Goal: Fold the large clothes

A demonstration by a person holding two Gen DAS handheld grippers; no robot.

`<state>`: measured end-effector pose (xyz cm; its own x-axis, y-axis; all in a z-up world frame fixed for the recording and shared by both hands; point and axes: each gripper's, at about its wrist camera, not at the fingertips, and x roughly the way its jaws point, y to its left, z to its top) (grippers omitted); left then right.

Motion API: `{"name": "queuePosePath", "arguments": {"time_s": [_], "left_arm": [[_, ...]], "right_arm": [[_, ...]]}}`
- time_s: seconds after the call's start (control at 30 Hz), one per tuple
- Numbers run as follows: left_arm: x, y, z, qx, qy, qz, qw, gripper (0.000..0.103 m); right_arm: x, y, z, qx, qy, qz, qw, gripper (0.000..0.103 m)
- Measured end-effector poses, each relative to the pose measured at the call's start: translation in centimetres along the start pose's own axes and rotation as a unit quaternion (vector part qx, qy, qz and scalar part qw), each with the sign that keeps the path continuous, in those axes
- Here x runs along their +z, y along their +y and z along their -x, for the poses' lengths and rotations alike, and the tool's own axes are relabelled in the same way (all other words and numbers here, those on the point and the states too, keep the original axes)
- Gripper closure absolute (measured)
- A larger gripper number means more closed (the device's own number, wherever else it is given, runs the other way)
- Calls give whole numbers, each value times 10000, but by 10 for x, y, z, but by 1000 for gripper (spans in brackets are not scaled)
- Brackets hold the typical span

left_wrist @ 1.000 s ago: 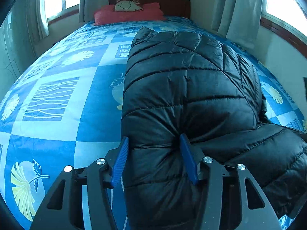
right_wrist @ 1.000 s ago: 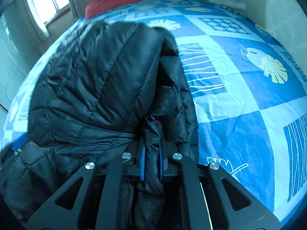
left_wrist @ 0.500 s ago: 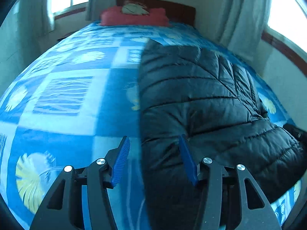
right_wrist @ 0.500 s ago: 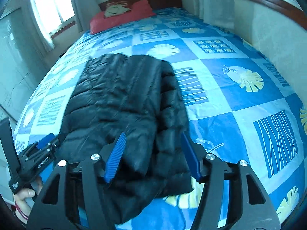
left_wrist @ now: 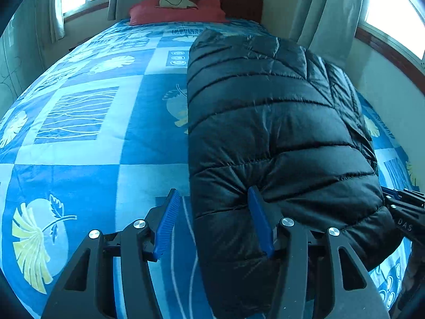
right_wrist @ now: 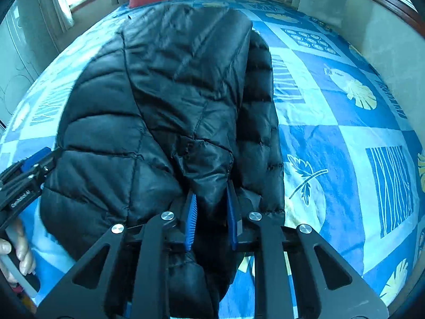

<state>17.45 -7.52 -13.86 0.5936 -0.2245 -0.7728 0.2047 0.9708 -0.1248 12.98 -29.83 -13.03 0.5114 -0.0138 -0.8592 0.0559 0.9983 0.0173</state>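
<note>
1. So there's this black quilted puffer jacket (left_wrist: 279,133) lying lengthwise on the bed with the blue patchwork leaf-print cover (left_wrist: 79,138), already doubled over itself, its near end hanging toward whoever's holding the tools.

2. The right gripper (right_wrist: 211,212) has just been closing its jaws, and they're pinched on a bunched ridge of the jacket's near hem, fabric squeezed between the blue pads (right_wrist: 191,220).

3. The left gripper (left_wrist: 215,223) sits with its jaws about halfway apart. One pad presses into the jacket's edge, the other hangs over bare bedcover, so it's not holding anything as far as I can see.

4. What could go wrong, in my opinion: that shell fabric looks slick and puffy, and the right side only has a small pinch. Pull hard and it could slide out, and the fold flops open.

5. Also, with only one corner held, lifting would likely drag the jacket crooked, since the left edge is loose.

6. The red pillow (left_wrist: 175,13) at the headboard is well apart, so no trouble there.
</note>
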Motion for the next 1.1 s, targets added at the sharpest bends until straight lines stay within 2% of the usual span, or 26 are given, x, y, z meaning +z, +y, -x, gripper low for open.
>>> {"name": "queuePosePath", "arguments": {"time_s": [0.1,0.23,0.37,0.63,0.8,1.0,1.1], "left_arm": [[-4,-2,-9,14,23,-17,10000,48],[-4,5,-18,-209,132,159,9996,48],[-6,1,-18,-124,58,20,9999,48],[1,-2,-3,-89,5,-70,9999,48],[5,10,9,-292,60,199,9994,48],[16,18,33,-258,-113,249,9993,48],[30,22,45,-220,-283,243,9991,48]], "right_arm": [[-4,-4,-13,55,-6,-119,9999,85],[-10,-6,-20,87,-150,-191,9997,86],[-18,-3,-19,28,-331,-221,9992,86],[-20,-4,-13,108,-352,-326,9988,86],[-18,-7,-9,104,-415,-341,9985,85],[-13,-10,9,145,-327,-445,9984,76],[-2,-7,32,-62,-398,-465,9981,71]]}}
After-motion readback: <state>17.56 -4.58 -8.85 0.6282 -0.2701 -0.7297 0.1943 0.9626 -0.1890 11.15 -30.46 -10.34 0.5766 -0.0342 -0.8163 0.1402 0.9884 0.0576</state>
